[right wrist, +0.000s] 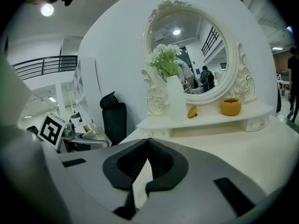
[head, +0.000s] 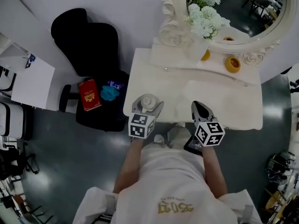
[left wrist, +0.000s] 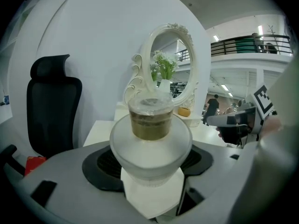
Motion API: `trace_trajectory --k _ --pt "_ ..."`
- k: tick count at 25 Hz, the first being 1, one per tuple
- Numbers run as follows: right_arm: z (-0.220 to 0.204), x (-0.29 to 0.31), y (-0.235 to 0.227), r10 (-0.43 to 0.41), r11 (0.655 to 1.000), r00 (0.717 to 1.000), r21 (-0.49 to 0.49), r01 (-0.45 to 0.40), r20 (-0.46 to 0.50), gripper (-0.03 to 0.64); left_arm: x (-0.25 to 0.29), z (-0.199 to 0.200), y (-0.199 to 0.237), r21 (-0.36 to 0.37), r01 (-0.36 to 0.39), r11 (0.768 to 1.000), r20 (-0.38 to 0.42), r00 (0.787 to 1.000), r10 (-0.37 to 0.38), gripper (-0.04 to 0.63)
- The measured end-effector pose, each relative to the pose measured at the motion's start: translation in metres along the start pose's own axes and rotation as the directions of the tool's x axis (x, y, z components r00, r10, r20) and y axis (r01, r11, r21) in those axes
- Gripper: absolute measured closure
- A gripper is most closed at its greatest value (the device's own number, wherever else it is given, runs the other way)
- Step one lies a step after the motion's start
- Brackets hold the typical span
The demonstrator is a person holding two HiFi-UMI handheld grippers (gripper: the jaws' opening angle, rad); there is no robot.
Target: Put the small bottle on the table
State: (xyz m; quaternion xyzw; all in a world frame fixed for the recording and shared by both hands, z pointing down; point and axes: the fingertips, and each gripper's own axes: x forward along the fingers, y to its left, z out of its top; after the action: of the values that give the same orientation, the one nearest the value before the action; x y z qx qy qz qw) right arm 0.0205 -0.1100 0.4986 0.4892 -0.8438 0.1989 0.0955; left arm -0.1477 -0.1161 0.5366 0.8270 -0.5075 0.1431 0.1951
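Observation:
The small bottle [head: 147,100] is frosted glass with a clear cap over a gold neck. My left gripper [head: 149,105] is shut on it and holds it upright over the near left part of the white dressing table [head: 233,107]. In the left gripper view the bottle [left wrist: 150,125] fills the space between the jaws of that gripper [left wrist: 150,164]. My right gripper [head: 197,105] hovers over the table's near edge to the right, shut with nothing in it; its jaws [right wrist: 145,143] meet at the tips. From there the bottle [right wrist: 91,133] shows at the left.
An oval mirror [head: 261,13], a white vase of flowers [head: 200,27], a yellow pot [head: 232,64] and a small yellow object [head: 205,55] stand on the table's raised back shelf. A black chair [head: 91,45] with a red book [head: 88,94] is left of the table.

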Motion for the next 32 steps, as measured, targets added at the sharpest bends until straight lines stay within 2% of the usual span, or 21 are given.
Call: trace_trajectory --k 12,23,28,32 --pt "-0.002 0.026 -0.031 -0.013 1.0 0.999 0.014 0.013 -0.03 0.604 0.038 0.012 0.016 0.008 -0.007 1.0 -0.022 1.0 0.007 0.249" --pt "-0.021 0.058 -0.054 -0.004 0.999 0.994 0.046 0.009 -0.107 0.604 0.082 -0.013 0.031 0.004 -0.009 1.0 -0.119 0.993 0.009 0.249" --pt "-0.026 0.069 -0.07 -0.011 0.998 0.99 0.056 0.019 -0.142 0.604 0.105 -0.029 0.039 0.039 -0.016 0.999 -0.186 0.982 0.023 0.249" --pt "-0.031 0.079 -0.083 -0.017 0.998 0.985 0.063 0.028 -0.172 0.604 0.121 -0.041 0.044 0.038 -0.016 0.999 -0.219 0.975 0.024 0.249"
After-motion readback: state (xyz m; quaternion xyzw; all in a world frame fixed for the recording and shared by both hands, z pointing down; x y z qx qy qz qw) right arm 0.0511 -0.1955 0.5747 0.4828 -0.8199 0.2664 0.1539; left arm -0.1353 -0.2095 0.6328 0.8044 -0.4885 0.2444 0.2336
